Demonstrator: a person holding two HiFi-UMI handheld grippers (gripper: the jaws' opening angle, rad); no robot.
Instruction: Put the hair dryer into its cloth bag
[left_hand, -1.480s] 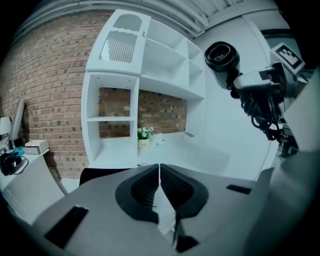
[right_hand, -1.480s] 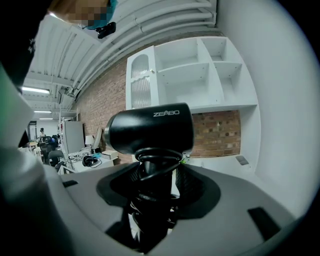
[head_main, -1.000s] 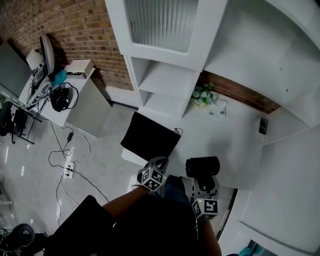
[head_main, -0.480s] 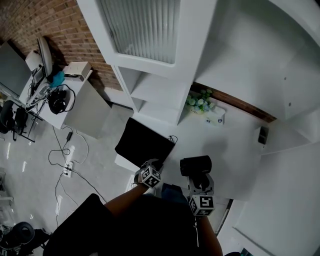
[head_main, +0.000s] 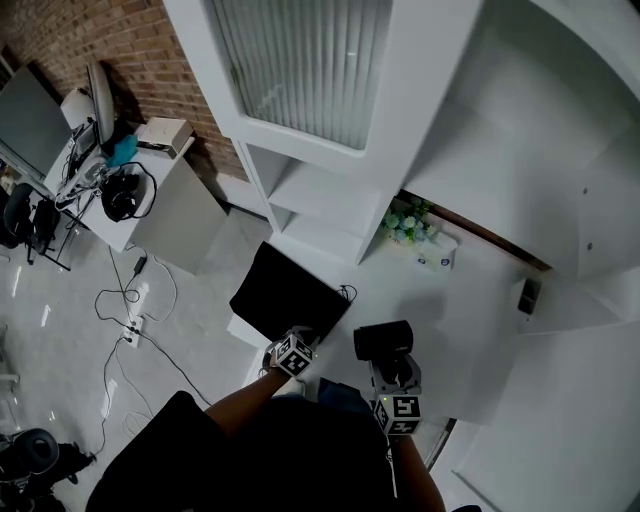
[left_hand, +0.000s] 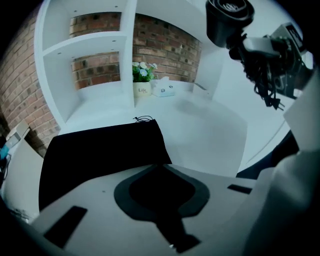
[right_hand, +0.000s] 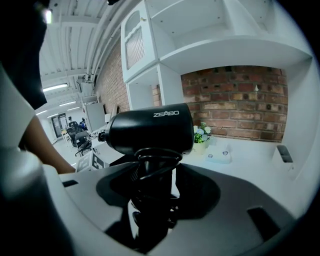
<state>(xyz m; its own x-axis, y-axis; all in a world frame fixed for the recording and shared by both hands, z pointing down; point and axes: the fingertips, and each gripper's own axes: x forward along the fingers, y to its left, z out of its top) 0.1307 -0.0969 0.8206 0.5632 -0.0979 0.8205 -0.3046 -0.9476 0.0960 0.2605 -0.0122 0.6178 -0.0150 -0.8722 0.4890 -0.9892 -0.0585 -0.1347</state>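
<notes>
Head view puts your left gripper (head_main: 301, 338) at the near edge of the black cloth bag (head_main: 288, 292), which lies flat on the white desk (head_main: 450, 300) straight ahead of that gripper. Its jaws have just been closing. In the left gripper view the tips stand almost together right at the bag's near corner, and the black cloth appears pinched between them. The rest of the bag spreads ahead and to the left of the tips, with its drawstring (left_hand: 144, 119) at the far edge.

To the right, your right gripper (head_main: 392, 368) is clamped on the handle of the black hair dryer (head_main: 383, 340), and the coiled cord is bunched round the handle between the jaws. The dryer stands upright above the jaws with its barrel crosswise over them. It is held up off the desk, just right of the bag and apart from it.

Beyond that gripper, at the back of the desk by the brick wall (right_hand: 235, 100), sit a small pot of flowers (right_hand: 201, 137) and a tissue box (right_hand: 219, 155).
</notes>
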